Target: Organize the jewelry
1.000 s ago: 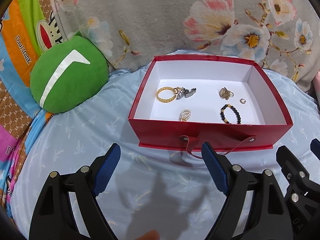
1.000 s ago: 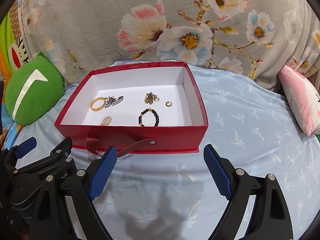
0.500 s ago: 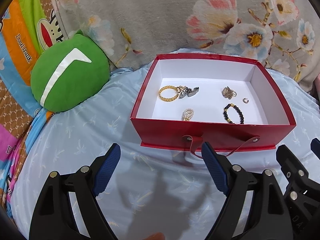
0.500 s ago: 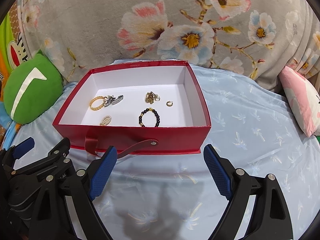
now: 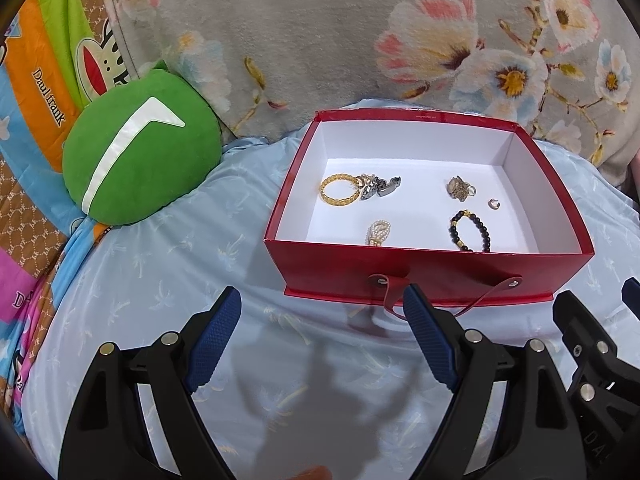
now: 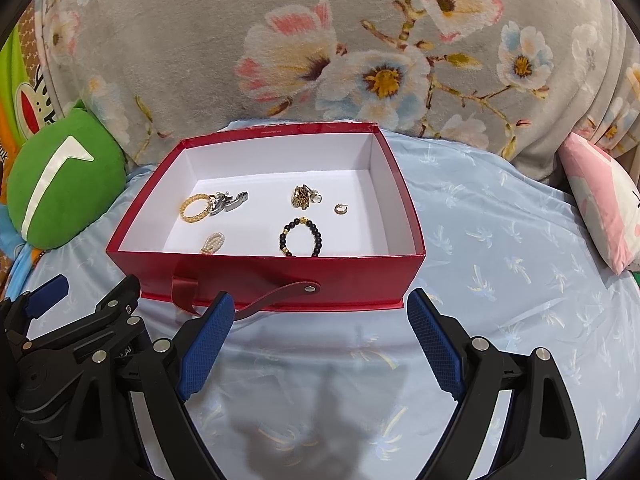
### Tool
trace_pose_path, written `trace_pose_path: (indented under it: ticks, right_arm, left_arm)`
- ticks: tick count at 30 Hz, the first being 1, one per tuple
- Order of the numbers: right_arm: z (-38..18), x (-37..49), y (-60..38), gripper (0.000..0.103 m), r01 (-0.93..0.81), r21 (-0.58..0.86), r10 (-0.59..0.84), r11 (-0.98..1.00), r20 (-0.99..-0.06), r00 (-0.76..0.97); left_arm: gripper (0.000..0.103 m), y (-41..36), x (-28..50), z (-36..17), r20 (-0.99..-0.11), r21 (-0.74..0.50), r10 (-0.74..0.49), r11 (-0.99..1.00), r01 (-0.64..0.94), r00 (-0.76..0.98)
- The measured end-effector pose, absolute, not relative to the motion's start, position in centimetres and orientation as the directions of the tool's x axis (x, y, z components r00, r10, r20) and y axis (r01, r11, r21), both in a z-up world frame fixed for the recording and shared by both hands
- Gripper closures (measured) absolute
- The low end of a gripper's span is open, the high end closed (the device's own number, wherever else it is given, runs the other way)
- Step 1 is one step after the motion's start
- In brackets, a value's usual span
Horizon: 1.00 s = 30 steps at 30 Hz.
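A red box (image 5: 424, 270) (image 6: 256, 272) with a white inside lies on the light blue sheet. In it lie a gold bracelet (image 5: 338, 189) (image 6: 193, 207), a silver piece (image 5: 380, 186) (image 6: 230, 201), a pearl piece (image 5: 378, 233) (image 6: 213, 242), a black bead bracelet (image 5: 469, 231) (image 6: 301, 237), a bronze charm (image 5: 459, 188) (image 6: 303, 196) and a small ring (image 5: 493, 203) (image 6: 341, 209). My left gripper (image 5: 322, 336) is open and empty in front of the box. My right gripper (image 6: 320, 338) is open and empty beside it.
A green round cushion (image 5: 136, 156) (image 6: 60, 184) lies left of the box. A grey floral blanket (image 5: 360, 40) (image 6: 320, 48) rises behind it. A pink pillow (image 6: 604, 200) lies at the right. The box's red strap (image 6: 264, 300) hangs over its front.
Both grippers have drawn back slightly from the box and stay open. The jewelry has not moved.
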State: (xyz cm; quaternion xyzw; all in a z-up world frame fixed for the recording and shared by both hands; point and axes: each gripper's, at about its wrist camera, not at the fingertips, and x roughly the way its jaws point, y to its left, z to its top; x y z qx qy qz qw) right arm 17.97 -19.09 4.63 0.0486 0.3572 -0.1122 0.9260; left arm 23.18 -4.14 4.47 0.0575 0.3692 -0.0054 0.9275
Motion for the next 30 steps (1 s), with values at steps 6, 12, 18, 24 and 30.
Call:
trace_pose_path:
  ticks: [6, 12, 18, 24, 30]
  right_arm:
    - [4.59, 18.04, -19.06, 0.017, 0.242, 0.01, -0.172, 0.97, -0.673, 0.719]
    - [4.6, 18.02, -19.09, 0.017, 0.243, 0.011, -0.173, 0.97, -0.673, 0.719]
    - [4.6, 18.11, -19.1, 0.017, 0.242, 0.01, -0.173, 0.97, -0.673, 0.719]
    - [4.64, 18.14, -19.06, 0.017, 0.243, 0.011, -0.173, 0.97, -0.673, 0.719]
    - [4.67, 18.15, -19.04, 0.017, 0.242, 0.01, -0.172, 0.97, -0.673, 0.719]
  left_arm:
    - [0.022, -4.13, 23.27, 4.49, -0.684, 0.108, 0.036, 0.993, 0.053, 0.728]
    - [0.022, -4.16, 23.27, 4.51, -0.684, 0.106, 0.035, 0.993, 0.053, 0.729]
    - [0.022, -4.18, 23.33, 4.58, -0.684, 0.107, 0.035, 0.993, 0.053, 0.728]
    - [0.022, -4.13, 23.34, 4.56, -0.686, 0.103, 0.031, 0.993, 0.054, 0.727]
    - [0.022, -3.98, 23.81, 4.55, -0.688, 0.09, 0.018, 0.994, 0.061, 0.725]
